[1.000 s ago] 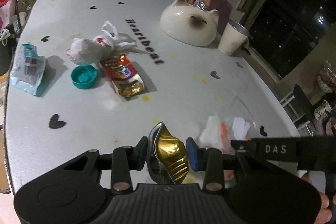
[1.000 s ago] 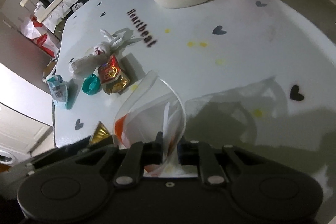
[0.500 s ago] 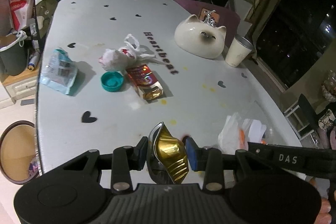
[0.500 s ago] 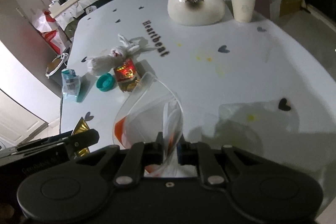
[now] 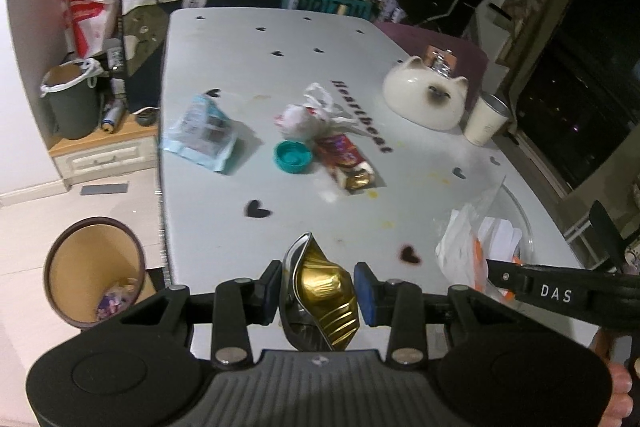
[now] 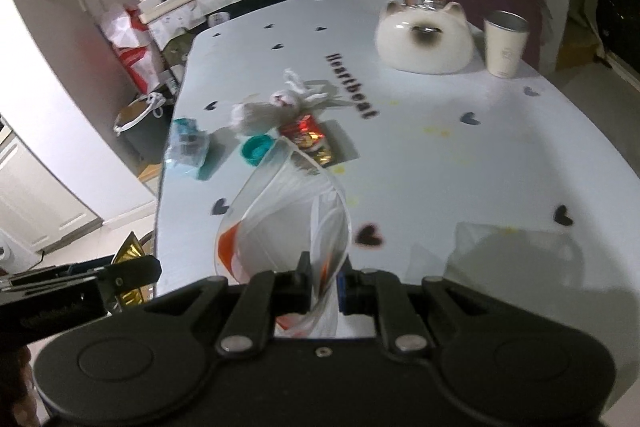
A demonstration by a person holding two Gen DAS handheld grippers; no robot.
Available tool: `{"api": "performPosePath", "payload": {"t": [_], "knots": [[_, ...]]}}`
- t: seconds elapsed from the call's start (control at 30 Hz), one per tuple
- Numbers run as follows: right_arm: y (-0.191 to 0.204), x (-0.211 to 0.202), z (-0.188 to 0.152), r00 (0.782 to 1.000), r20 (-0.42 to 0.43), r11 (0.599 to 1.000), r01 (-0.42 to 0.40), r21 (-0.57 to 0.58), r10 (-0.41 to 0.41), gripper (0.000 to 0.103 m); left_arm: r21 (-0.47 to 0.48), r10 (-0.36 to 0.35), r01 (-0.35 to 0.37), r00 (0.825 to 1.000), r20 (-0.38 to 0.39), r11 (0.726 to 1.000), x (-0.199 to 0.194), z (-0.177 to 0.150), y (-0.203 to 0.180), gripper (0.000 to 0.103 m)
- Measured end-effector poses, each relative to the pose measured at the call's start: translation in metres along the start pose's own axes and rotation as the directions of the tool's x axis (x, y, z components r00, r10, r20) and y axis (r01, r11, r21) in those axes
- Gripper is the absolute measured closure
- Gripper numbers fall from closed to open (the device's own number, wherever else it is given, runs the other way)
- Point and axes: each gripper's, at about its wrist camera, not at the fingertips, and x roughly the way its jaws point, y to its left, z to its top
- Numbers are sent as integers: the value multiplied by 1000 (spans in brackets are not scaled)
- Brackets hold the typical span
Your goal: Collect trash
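Note:
My left gripper (image 5: 316,293) is shut on a gold foil wrapper (image 5: 324,297), held above the table's near edge. My right gripper (image 6: 324,285) is shut on a clear plastic bag (image 6: 288,223) with white and orange scraps inside; the bag also shows in the left wrist view (image 5: 484,239). On the table (image 5: 224,51) lie a tied white bag (image 5: 308,115), a teal lid (image 5: 292,157), a red and gold wrapper (image 5: 348,161) and a pale blue packet (image 5: 204,135). A brown trash bin (image 5: 94,271) stands on the floor left of the table.
A white cat-shaped bowl (image 5: 426,99) and a cream cup (image 5: 486,119) stand at the table's right side. A dark lined bucket (image 5: 72,99) and red and white bags (image 5: 90,7) are on the floor at the left. Shelves stand behind the table.
Both grippers have pulled back and risen from the table with their loads still held. The floor and the brown bin have come into the left wrist view.

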Motion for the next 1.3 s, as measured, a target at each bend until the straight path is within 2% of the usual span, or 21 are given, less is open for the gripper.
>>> {"api": "performPosePath", "payload": {"t": [0.27,0.6,1.1,1.3], "knots": [[58,8,-3,1000,-1,998,-9,-62,9,91,-33,30,-30,1000,10,999,-20,0,54,64],[146,45,4,1000,-20,996,-17,-88,15,91,-63,66,-66,998,-3,996,-26,23,154,64],[271,130,18,994,-104,993,-45,-110,34,91,-115,108,-115,992,-70,987,-2,58,308,64],[308,176,27,985,-163,991,-80,-111,62,91,-168,133,-154,983,-127,974,26,69,371,65]]}}
